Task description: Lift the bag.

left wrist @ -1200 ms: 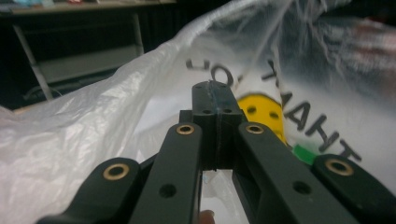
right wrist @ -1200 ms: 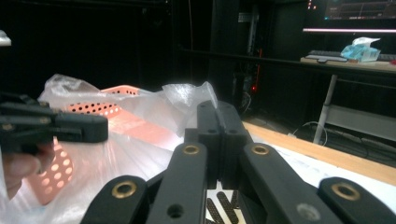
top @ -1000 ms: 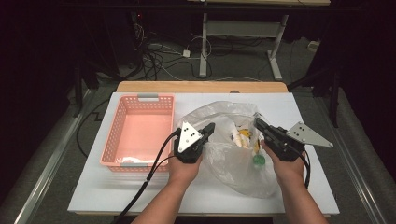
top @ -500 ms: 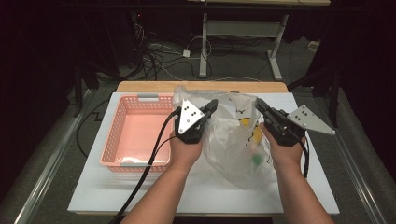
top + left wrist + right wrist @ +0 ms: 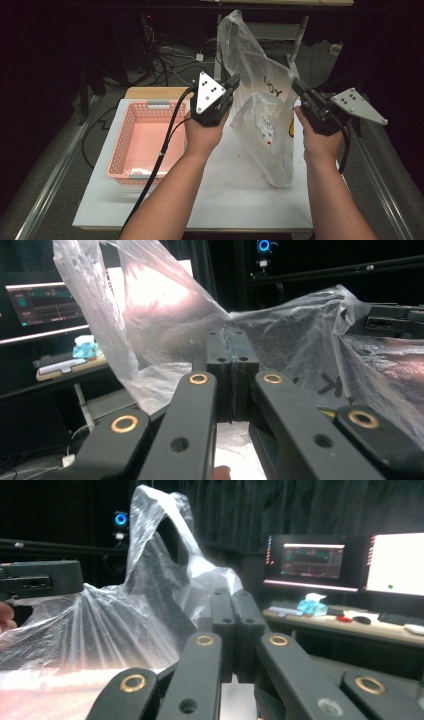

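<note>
Both grippers are clamped tight on the bag's rim. The left gripper (image 5: pixel 231 85) has a fold of the film pinched flat between its jaws, which is plain in the left gripper view (image 5: pixel 233 367), and the right gripper (image 5: pixel 299 90) is pinching the opposite side of the mouth, jaws pressed together in its own view too (image 5: pixel 233 625).

What's new: a second ago the bag (image 5: pixel 265 125) was slumped on the table between the hands, and now both hands have come up together and the whole thing is hoisted. Its bottom dangles over the right half of the table (image 5: pixel 235 200), about level with the near edge of the basket (image 5: pixel 150 142), which sits at the left side. I can't tell if the bottom touches the surface.

So the bag's long axis now runs up and down, mouth on top, with a loose flap sticking up past the grippers toward the far edge. Small items inside have slid to the lower half. Looks to me like the lift is done and moving or tipping it toward the basket could be next.
</note>
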